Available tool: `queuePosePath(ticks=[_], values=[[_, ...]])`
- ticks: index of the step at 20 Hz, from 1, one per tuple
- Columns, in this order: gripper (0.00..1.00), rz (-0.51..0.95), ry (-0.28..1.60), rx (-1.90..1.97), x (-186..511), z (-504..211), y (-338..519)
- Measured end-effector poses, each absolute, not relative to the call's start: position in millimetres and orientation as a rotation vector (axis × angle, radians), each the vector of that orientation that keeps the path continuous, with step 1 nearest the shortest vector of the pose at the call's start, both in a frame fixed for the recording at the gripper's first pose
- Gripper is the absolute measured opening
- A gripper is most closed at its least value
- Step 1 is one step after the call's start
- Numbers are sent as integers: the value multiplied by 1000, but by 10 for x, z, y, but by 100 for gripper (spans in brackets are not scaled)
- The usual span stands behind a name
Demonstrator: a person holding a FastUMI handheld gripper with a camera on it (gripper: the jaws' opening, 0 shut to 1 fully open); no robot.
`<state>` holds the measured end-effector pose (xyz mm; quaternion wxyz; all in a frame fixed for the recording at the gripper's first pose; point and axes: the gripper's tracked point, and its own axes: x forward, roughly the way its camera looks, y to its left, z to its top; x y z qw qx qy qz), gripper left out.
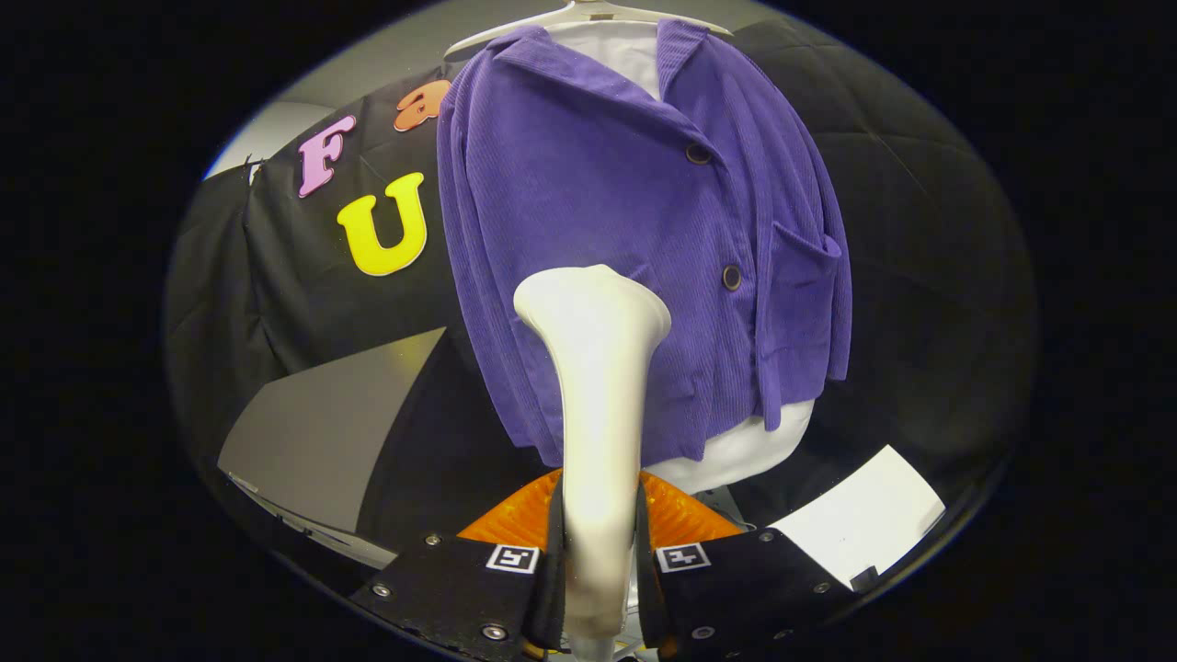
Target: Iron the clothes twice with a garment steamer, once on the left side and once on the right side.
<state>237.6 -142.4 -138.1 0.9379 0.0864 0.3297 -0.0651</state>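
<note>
Jaws clamping steamer (598, 386), head hiding jacket (644, 211) front.

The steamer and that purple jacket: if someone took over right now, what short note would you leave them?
Hand-held gripper: shut on the garment steamer, both fingers pressing its handle, head pointing up at the clothes.
Purple jacket: on a hanger over a white garment, just beyond the steamer head, which sits low on the front, near the middle.
Done: steamer picked up and brought to the jacket.
Left: cannot tell from this view whether either pass is finished; assume both left and right sides need checking.
</note>
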Motion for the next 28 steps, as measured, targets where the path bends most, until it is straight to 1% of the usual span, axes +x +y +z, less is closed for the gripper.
queuePosePath(ticks=[9, 12, 15, 19, 24, 28], values=[[32, -175, 839, 204, 1914, -2332, -1449], [32, -192, 894, 204, 1708, -2572, -1461], [32, -199, 885, 229, 1591, -2631, -1456], [32, -222, 721, 285, 1602, -2181, -1412], [32, -216, 499, 251, 1644, -1223, -1424], [32, -182, 358, 219, 1674, -477, -1438]])
